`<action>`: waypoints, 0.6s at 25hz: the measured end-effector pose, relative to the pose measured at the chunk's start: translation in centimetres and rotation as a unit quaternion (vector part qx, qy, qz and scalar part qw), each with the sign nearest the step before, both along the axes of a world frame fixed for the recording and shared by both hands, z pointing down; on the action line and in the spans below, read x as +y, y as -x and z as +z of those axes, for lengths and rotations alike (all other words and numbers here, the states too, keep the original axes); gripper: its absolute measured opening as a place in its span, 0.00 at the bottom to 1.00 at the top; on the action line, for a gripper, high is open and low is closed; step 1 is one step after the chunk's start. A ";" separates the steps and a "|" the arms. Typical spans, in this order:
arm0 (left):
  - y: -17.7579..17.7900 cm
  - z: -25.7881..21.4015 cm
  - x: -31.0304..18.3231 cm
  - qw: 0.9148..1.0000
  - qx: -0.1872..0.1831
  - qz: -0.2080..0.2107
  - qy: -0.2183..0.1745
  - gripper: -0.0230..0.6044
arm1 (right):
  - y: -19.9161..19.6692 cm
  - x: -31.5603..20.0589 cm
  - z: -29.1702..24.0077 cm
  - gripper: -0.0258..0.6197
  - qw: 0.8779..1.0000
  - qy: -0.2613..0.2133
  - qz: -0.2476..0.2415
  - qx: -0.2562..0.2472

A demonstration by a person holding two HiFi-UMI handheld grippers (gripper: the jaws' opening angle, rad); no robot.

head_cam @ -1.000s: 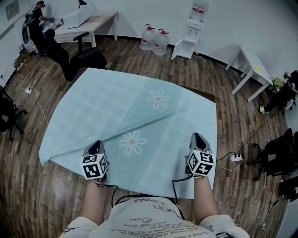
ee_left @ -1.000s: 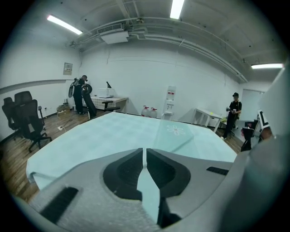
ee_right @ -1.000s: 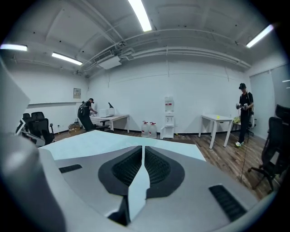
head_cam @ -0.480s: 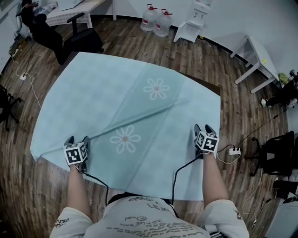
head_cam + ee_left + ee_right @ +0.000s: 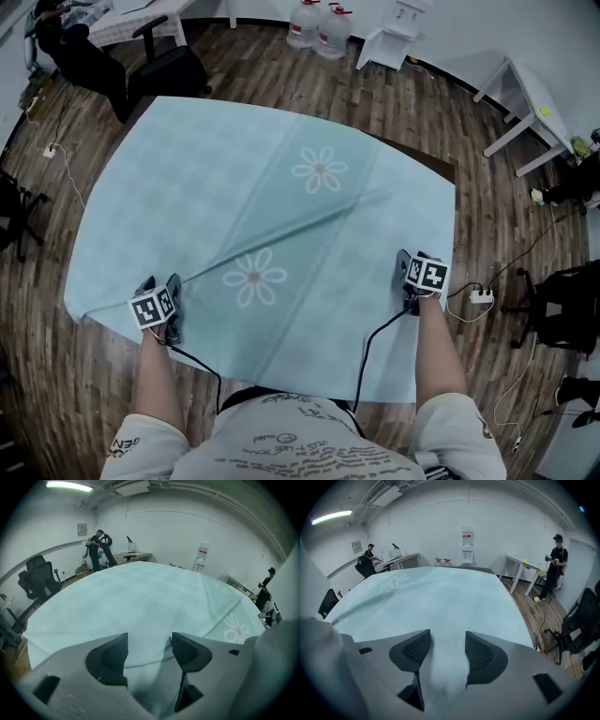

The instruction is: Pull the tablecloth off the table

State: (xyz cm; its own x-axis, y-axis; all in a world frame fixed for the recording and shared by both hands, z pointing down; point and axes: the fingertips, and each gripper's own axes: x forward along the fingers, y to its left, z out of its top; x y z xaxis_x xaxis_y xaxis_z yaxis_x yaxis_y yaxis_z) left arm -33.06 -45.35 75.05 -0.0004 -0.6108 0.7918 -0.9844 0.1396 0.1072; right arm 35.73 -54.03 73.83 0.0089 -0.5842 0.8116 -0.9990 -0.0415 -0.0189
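- The tablecloth is spread pale blue over the table, of which only a dark far-right corner is left bare; the near edge is draped over the side where the person stands
- A crease is seen running slantwise across the cloth, from near the left gripper toward the far right, between two flower prints
- The left gripper is set at the near-left corner of the cloth; its jaws are apart and closing, the cloth edge lies between the pads, and no grip is made yet
- The right gripper is set at the near-right edge; its jaws are held wide, a raised fold of cloth stands between them, and it is not pinched by the pads
- From both pairs of jaws the cloth is laid straight ahead, away from the person, so a pull back toward the body is judged to be what is called for
- Neither gripper is markedly nearer; each is already on its own side of the near edge, well apart from the other
- The wooden floor around the table is crossed by cables
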 end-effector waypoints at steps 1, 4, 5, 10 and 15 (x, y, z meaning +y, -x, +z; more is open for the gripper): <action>0.0 0.0 0.0 1.000 0.001 0.002 0.001 0.52 | 0.1 0.0 0.0 0.42 1.000 0.004 0.001 0.000; -0.2 0.0 -0.3 1.000 0.006 0.011 0.013 0.47 | 0.3 -0.2 0.0 0.36 1.000 0.014 0.002 0.003; -0.5 0.0 -0.4 1.000 0.008 0.015 0.015 0.41 | 0.4 -0.1 0.0 0.33 1.000 0.016 0.002 0.004; -1.7 -0.1 -1.4 0.999 0.019 0.034 0.024 0.06 | 1.8 0.1 -0.1 0.07 0.998 0.026 -0.025 0.059; -2.4 0.2 -1.2 0.998 0.025 0.046 0.031 0.05 | 1.7 0.2 0.1 0.06 0.996 0.024 -0.040 0.075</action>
State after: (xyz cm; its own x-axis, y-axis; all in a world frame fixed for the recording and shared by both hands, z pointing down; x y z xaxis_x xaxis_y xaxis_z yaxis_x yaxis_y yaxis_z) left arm -30.68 -46.59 75.23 0.0934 -0.5568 0.8254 -0.9871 0.0566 0.1499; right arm 34.05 -53.87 73.93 0.0870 -0.5482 0.8318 -0.9907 0.0402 0.1302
